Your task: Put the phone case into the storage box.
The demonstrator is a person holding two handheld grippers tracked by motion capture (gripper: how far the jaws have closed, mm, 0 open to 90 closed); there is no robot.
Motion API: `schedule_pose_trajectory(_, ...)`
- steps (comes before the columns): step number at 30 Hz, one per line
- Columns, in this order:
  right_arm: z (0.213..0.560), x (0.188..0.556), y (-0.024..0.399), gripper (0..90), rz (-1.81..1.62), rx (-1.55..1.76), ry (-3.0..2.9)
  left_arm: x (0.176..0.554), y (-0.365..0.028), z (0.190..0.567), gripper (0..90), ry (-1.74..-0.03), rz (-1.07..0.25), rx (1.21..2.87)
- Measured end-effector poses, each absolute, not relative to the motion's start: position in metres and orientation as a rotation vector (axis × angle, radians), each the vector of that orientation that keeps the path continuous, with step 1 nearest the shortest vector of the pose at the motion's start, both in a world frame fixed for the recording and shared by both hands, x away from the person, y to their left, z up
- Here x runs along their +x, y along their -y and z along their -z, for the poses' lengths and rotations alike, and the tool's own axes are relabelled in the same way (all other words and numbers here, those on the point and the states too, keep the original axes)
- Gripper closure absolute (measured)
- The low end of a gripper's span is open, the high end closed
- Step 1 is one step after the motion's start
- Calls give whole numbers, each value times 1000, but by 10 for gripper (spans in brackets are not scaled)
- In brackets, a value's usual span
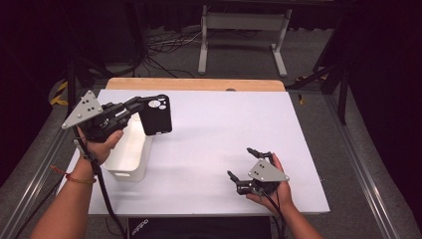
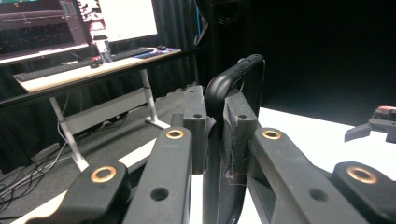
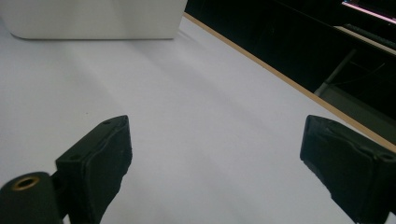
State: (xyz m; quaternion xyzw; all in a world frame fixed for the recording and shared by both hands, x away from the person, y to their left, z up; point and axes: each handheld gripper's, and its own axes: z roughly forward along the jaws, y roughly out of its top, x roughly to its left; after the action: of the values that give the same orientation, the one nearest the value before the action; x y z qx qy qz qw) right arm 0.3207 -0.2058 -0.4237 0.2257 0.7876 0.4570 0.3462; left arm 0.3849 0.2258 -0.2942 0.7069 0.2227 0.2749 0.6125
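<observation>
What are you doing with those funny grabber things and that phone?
A person holds a pair of tongs in each hand at a white table. The left tongs are shut on a black phone case, holding it up in the air just beside and above a white bin. The right tongs sit open and hold nothing, low over the table near its front right corner.

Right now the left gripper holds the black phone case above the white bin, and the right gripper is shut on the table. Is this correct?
Not fully. The right gripper is open: the right gripper view shows its jaws wide apart with bare table between them. The rest stands: the left gripper is clamped on the black phone case above the white bin.
</observation>
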Motion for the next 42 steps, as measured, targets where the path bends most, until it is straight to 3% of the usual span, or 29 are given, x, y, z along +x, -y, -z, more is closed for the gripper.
schedule_pose_trajectory(42,427,324,210,99,-1179,639,-2053,447,-283,306,821,-649,-697,1648)
